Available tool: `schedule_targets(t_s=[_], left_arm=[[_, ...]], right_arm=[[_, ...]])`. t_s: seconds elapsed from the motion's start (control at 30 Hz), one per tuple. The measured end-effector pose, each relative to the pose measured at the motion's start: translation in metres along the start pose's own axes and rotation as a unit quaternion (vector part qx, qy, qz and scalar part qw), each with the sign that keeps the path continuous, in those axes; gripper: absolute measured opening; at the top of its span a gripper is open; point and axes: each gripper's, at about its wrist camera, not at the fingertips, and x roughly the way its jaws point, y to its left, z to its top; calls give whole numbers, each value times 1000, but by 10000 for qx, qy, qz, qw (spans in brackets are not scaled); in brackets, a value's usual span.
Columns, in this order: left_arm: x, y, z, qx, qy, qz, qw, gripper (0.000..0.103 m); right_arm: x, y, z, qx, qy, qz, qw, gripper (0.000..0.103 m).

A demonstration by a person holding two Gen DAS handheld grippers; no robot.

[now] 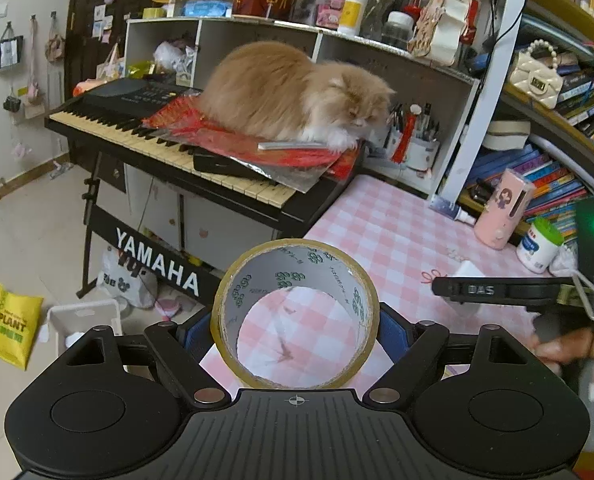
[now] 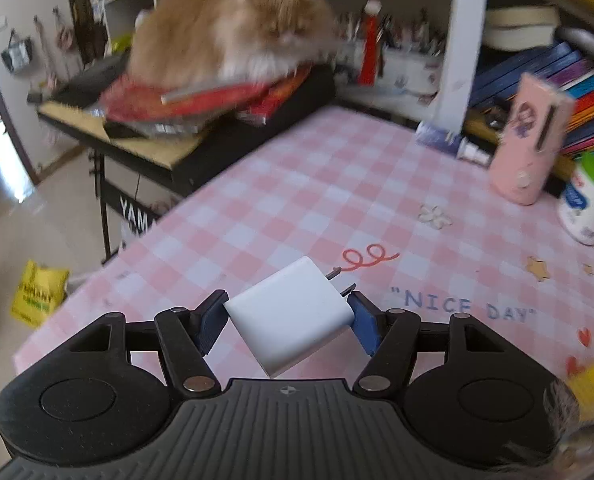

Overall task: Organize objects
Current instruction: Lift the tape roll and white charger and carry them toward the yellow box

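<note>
The left gripper [image 1: 295, 328] is clamped on a tape roll [image 1: 295, 312], its hole facing forward. The right gripper [image 2: 289, 320] pinches a white charger [image 2: 289, 316] over the table [image 2: 337, 184]; prongs point ahead.

Both wrist cameras are looking forward and down, close over the pink checked tablecloth [image 2: 297, 184], both taking in the far cat [image 1: 293, 92] and keyboard [image 1: 169, 148].

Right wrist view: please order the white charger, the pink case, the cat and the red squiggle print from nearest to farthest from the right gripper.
1. White charger: between the pads of the right gripper.
2. Red squiggle print: on the tablecloth just beyond the charger.
3. Pink case: standing far right, by the books.
4. Cat: farthest, lying on the keyboard at upper left.
</note>
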Motion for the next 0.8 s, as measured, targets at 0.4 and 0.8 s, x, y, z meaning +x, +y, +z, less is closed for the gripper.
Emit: schedule_targets(t_s=[0.4,0.8], left_arm=[[-31,9,-18,176,-11,-365,9992,83],[-57,24,-46,366,224,-872,9953,83]], right_arm=[[-84,30,-37,760,-246,-16,9968,63],[-129,64,-89,741,-242,-415,9961,63]])
